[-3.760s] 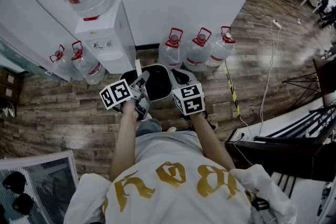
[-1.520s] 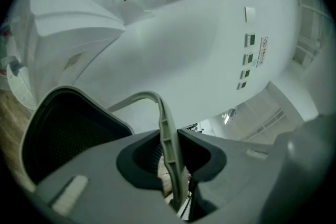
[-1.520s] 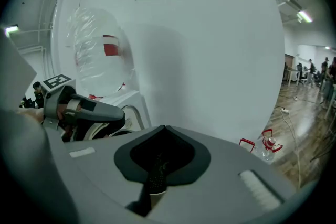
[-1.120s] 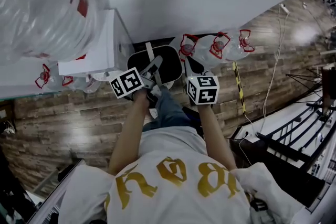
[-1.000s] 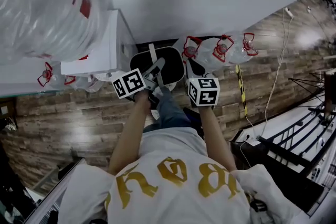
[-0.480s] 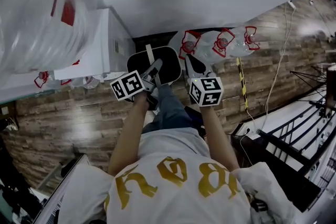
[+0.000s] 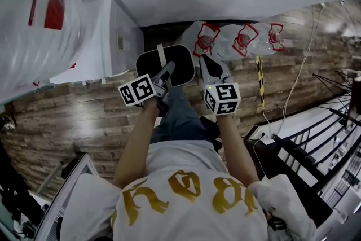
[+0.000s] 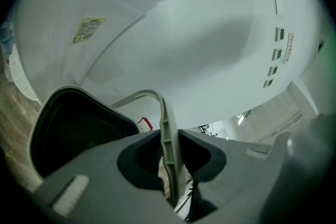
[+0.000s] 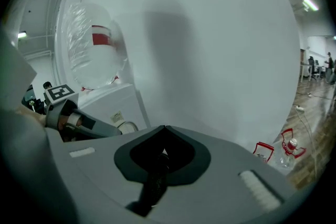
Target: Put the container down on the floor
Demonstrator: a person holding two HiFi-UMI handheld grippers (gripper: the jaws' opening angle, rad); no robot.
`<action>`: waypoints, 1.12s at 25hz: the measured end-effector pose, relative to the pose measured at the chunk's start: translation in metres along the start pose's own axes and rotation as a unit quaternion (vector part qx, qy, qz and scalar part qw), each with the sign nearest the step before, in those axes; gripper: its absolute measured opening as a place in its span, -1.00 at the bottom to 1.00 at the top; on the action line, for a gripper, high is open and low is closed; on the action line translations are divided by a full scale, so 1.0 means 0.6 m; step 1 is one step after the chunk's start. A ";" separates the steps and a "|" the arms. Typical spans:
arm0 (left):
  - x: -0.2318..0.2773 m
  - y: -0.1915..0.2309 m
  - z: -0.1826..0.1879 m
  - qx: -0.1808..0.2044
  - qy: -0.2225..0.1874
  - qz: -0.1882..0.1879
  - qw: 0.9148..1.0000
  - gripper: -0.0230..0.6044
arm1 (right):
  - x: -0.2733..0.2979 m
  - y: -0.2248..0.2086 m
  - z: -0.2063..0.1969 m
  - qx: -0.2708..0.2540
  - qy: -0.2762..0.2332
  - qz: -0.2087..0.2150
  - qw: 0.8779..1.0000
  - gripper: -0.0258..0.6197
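Observation:
The container (image 7: 175,62) is a black oval bin with a pale grey bail handle (image 7: 159,57), held over the wooden floor between the dispenser and the bottles. My left gripper (image 7: 167,72) is shut on the grey handle (image 8: 168,140), which runs upright between its jaws, with the bin's black mouth (image 8: 73,132) to the left. My right gripper (image 7: 204,66) is shut on the bin's black rim (image 9: 151,182) at its right side. I cannot tell whether the bin touches the floor.
A white water dispenser (image 7: 115,36) with a big clear bottle (image 7: 34,20) on top stands just left of the bin. Three red-capped water bottles (image 7: 242,39) lie along the wall at right. A cable (image 7: 293,82) and black metal frames (image 7: 316,144) are further right.
The view has sunk and closed in on the dispenser, whose bottle now fills the upper left. Both grippers still hold the bin, which has shifted little between them.

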State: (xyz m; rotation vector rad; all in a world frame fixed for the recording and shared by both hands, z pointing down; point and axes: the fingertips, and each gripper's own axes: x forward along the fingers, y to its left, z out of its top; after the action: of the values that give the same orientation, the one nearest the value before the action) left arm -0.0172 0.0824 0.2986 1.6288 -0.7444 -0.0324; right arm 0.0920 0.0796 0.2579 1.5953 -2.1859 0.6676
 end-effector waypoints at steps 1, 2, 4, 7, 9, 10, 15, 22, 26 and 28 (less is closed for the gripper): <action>0.004 0.008 -0.002 0.000 0.002 0.002 1.000 -0.67 | 0.005 0.000 -0.006 -0.003 0.003 0.005 1.000 -0.83; 0.009 0.016 -0.004 0.001 0.005 0.004 1.000 -0.67 | 0.009 -0.001 -0.012 -0.004 0.005 0.009 1.000 -0.83; 0.018 0.033 -0.006 0.005 0.009 0.008 1.000 -0.67 | 0.020 -0.004 -0.024 -0.005 0.010 0.015 1.000 -0.83; 0.028 0.057 -0.001 0.004 0.004 0.014 1.000 -0.67 | 0.043 -0.011 -0.047 -0.010 0.027 0.022 0.999 -0.83; 0.035 0.073 0.001 0.001 0.000 0.016 1.000 -0.67 | 0.054 -0.015 -0.062 -0.015 0.041 0.028 0.999 -0.83; 0.038 0.081 0.002 0.001 -0.002 0.018 1.000 -0.67 | 0.059 -0.016 -0.069 -0.018 0.048 0.031 0.998 -0.83; 0.047 0.119 0.022 0.028 -0.008 0.032 0.999 -0.67 | 0.080 -0.025 -0.084 -0.011 0.070 0.041 0.997 -0.83; 0.070 0.153 0.035 0.014 -0.014 0.033 0.999 -0.67 | 0.110 -0.001 -0.121 -0.048 0.098 0.091 0.990 -0.83; 0.073 0.163 0.047 0.009 -0.025 0.027 0.999 -0.67 | 0.143 0.017 -0.134 -0.065 0.108 0.124 0.984 -0.83; 0.074 0.167 0.050 0.010 -0.029 0.025 0.999 -0.67 | 0.155 0.024 -0.138 -0.074 0.107 0.133 0.983 -0.83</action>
State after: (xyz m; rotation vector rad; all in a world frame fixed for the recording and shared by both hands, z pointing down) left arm -0.0394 0.0338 0.3987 1.6343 -0.8313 -0.0363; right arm 0.0505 0.0565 0.3738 1.1137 -2.2464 0.6971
